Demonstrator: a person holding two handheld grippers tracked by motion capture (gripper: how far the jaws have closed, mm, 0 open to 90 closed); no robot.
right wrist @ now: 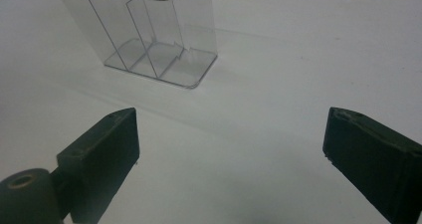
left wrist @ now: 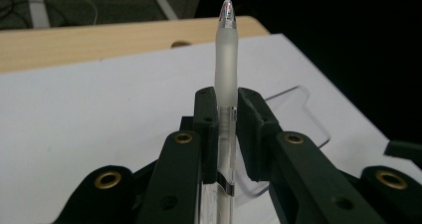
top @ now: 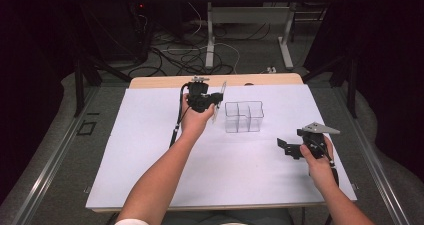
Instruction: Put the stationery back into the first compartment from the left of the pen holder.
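left gripper (top: 214, 101): jaws clamped on pen (left wrist: 226, 59) mid-barrel, held clear above desk (top: 150, 150) just left of clear divided holder (top: 243, 116), so the pen can likely drop into a compartment | right gripper (top: 286, 147): jaws wide apart, empty, parked aside near holder's right, leaving it unobstructed

pen (top: 218, 103) just left of organizer (top: 244, 116), apparently above table (top: 150, 150)
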